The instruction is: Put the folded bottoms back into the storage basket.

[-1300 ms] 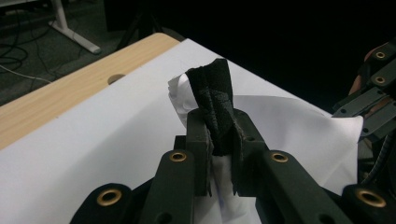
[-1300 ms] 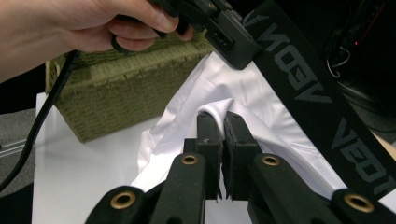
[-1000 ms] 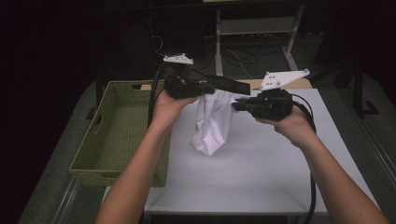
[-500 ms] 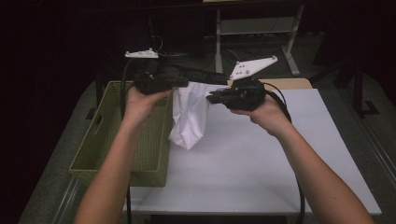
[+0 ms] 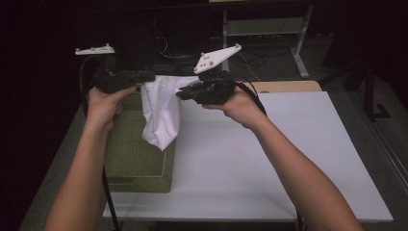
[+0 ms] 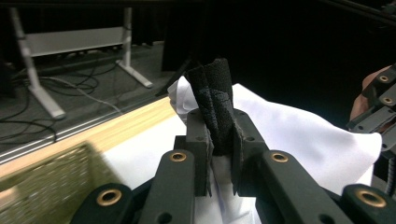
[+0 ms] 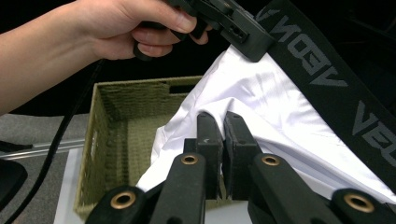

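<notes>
A white garment (image 5: 161,115) with a black elastic waistband (image 7: 327,70) hangs between my two grippers, above the right rim of an olive woven basket (image 5: 132,159). My left gripper (image 5: 146,77) is shut on a bunched piece of the waistband (image 6: 217,88), with white cloth (image 6: 299,135) behind it. My right gripper (image 5: 185,94) is shut on a fold of the white fabric (image 7: 261,93), its jaws (image 7: 222,126) pressed together over the basket (image 7: 126,116). The garment's lower end dangles just over the basket's edge.
The white table top (image 5: 269,159) stretches out to the right of the basket. A wooden strip (image 6: 116,121) runs along the far edge. Behind the table are white stand legs (image 5: 300,53) and floor cables. Black cables trail from both grippers.
Both grippers have carried the garment leftward, from above the middle of the white table to above the basket's right rim. Both stay shut on it.
</notes>
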Available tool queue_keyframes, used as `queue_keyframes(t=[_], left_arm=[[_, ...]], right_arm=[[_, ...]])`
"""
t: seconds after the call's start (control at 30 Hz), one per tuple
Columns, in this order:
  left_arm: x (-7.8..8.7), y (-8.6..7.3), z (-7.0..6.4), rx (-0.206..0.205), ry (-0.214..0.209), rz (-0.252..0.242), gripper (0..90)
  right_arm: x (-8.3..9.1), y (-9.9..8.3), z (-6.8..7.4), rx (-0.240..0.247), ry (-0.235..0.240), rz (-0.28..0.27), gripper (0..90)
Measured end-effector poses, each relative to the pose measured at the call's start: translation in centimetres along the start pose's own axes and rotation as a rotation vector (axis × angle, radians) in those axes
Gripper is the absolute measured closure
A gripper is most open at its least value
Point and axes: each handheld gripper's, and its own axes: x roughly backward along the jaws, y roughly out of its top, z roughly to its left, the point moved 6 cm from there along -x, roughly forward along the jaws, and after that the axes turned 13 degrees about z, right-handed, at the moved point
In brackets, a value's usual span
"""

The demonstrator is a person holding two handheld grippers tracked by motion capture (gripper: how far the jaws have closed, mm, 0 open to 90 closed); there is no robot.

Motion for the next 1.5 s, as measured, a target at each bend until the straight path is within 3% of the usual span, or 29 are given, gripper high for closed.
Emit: queue_keyframes(t=[0.37, 0.9, 1.17, 1.5], left_arm=[[3.6, -3.2, 3.9, 0.025, 0.086, 0.02, 78.9], [4.4, -8.4, 8.7, 0.066, 0.201, 0.118, 78.9], [3.2, -10.9, 10.7, 0.115, 0.22, 0.142, 78.8], [-0.2, -12.7, 12.0, 0.148, 0.269, 0.225, 78.7]], right_arm=[[-5.0, 1.8, 1.6, 0.027, 0.053, 0.022, 85.3], [-11.9, 1.8, 3.4, 0.028, 0.128, 0.092, 85.3], [-14.5, 1.1, 4.0, 0.03, 0.144, 0.133, 85.2], [-17.1, -1.1, 3.6, 0.004, 0.154, 0.199, 85.2]])
